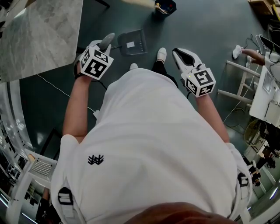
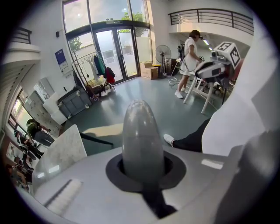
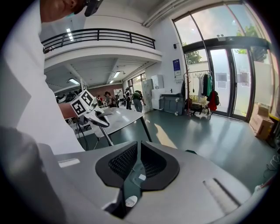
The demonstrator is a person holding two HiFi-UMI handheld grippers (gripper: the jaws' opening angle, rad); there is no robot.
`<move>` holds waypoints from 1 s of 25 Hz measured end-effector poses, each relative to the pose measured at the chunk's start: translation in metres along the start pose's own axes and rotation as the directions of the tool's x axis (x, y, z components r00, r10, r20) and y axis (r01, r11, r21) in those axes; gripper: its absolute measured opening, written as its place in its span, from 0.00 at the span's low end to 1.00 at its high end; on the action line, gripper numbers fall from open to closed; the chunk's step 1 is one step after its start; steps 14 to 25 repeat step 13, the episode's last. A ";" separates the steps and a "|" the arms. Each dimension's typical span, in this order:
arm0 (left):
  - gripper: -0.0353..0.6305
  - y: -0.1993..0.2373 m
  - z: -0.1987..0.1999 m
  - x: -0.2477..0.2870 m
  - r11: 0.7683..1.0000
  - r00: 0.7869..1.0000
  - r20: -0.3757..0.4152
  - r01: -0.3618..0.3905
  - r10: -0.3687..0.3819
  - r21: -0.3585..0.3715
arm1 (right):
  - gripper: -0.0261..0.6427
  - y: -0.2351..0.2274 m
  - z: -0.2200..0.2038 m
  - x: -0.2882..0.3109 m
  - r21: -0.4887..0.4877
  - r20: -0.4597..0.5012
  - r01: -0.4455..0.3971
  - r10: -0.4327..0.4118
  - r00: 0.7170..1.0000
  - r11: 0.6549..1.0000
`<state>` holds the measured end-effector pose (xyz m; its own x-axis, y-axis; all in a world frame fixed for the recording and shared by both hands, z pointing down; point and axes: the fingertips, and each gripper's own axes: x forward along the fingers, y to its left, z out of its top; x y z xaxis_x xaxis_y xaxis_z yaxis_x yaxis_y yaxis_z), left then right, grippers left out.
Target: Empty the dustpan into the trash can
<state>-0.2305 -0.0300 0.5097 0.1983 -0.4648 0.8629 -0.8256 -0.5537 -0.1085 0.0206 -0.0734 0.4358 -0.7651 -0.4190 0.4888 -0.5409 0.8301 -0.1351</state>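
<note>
A dark grey flat dustpan [image 1: 132,42] lies on the green floor in front of my feet. Farther off, at the top edge of the head view, stands a small dark trash can [image 1: 166,7]. My left gripper [image 1: 106,42] is held at waist height to the left of the dustpan, jaws shut with nothing in them. My right gripper [image 1: 181,55] hangs to the dustpan's right, also shut and empty. The left gripper view shows the shut left gripper [image 2: 142,111] pointing across the room, with the right gripper [image 2: 217,66] in sight. In the right gripper view, the black pads of the right gripper [image 3: 139,148] meet.
A marble-topped table [image 1: 39,35] fills the upper left. White frames and stools [image 1: 245,83] with cables stand at the right. A thin cable [image 1: 57,87] runs over the floor. Another person [image 2: 190,52] stands far off near a fan [image 2: 162,51] and cardboard boxes.
</note>
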 end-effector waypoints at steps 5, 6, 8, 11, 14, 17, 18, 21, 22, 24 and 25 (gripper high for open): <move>0.15 -0.003 0.003 -0.003 1.000 1.000 0.001 0.000 0.000 0.008 | 0.08 -0.002 0.003 -0.002 0.003 0.006 0.007 -0.007 1.000 1.000; 0.15 -0.003 0.004 -0.003 1.000 1.000 0.001 0.000 0.000 0.009 | 0.08 -0.003 0.003 -0.002 0.004 0.007 0.008 -0.008 1.000 1.000; 0.15 -0.003 0.005 -0.002 1.000 1.000 0.002 0.001 -0.001 0.011 | 0.08 -0.004 0.004 0.000 0.002 0.008 0.009 -0.009 1.000 1.000; 0.15 0.001 0.001 -0.002 1.000 1.000 0.004 -0.001 0.001 0.006 | 0.08 -0.001 0.005 0.007 -0.004 0.009 0.004 -0.004 1.000 1.000; 0.15 0.002 -0.003 -0.002 1.000 1.000 0.003 0.000 0.000 0.000 | 0.08 0.001 0.004 0.011 -0.005 0.007 -0.001 0.001 1.000 1.000; 0.15 0.002 -0.003 -0.002 1.000 1.000 0.003 0.000 0.000 0.000 | 0.08 0.001 0.004 0.011 -0.005 0.007 -0.001 0.001 1.000 1.000; 0.15 0.002 -0.003 -0.002 1.000 1.000 0.003 0.000 0.000 0.000 | 0.08 0.001 0.004 0.011 -0.005 0.007 -0.001 0.001 1.000 1.000; 0.15 0.002 -0.003 -0.002 1.000 1.000 0.003 0.000 0.000 0.000 | 0.08 0.001 0.004 0.011 -0.005 0.007 -0.001 0.001 1.000 1.000; 0.15 0.002 -0.003 -0.002 1.000 1.000 0.003 0.000 0.000 0.000 | 0.08 0.001 0.004 0.011 -0.005 0.007 -0.001 0.001 1.000 1.000; 0.15 0.002 -0.003 -0.002 1.000 1.000 0.003 0.000 0.000 0.000 | 0.08 0.001 0.004 0.011 -0.005 0.007 -0.001 0.001 1.000 1.000; 0.15 0.002 -0.003 -0.002 1.000 1.000 0.003 0.000 0.000 0.000 | 0.08 0.001 0.004 0.011 -0.005 0.007 -0.001 0.001 1.000 1.000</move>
